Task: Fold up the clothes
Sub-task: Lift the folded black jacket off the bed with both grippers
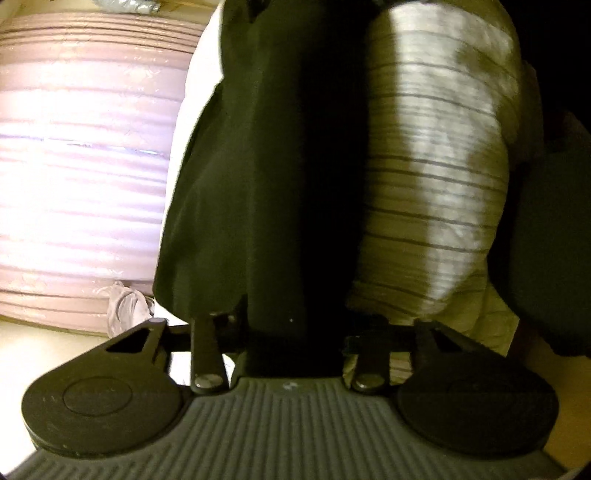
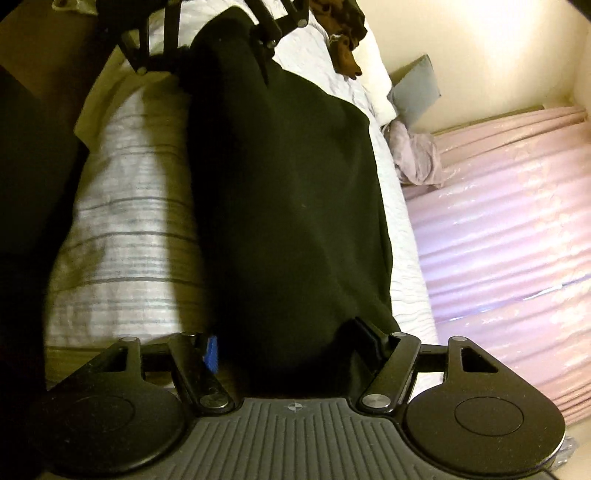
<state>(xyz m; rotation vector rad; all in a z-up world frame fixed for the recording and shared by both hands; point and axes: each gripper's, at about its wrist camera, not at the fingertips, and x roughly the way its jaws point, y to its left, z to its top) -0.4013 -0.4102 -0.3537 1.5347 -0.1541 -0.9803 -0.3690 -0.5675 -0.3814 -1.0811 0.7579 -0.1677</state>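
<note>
Black garment (image 1: 266, 184) hides both hand-held gripper fingertips; bedspread (image 1: 436, 177) blurred.

Two grippers are counted, the left gripper (image 1: 291, 332) and the right gripper (image 2: 291, 343), along with one black garment (image 2: 288, 192), one striped bed cover (image 2: 125, 229), one pink curtain (image 2: 509, 251), one lilac cloth (image 2: 417, 155), one brown cloth (image 2: 343, 22) and one grey cushion (image 2: 417, 88).

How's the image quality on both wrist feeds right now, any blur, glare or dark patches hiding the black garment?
Left wrist: black garment is near-featureless shadow, striped bedding motion-smeared, pink curtain overexposed. Right wrist: garment equally dark, bedding blurred, curtain glaring; fisheye bends both edges.
</note>
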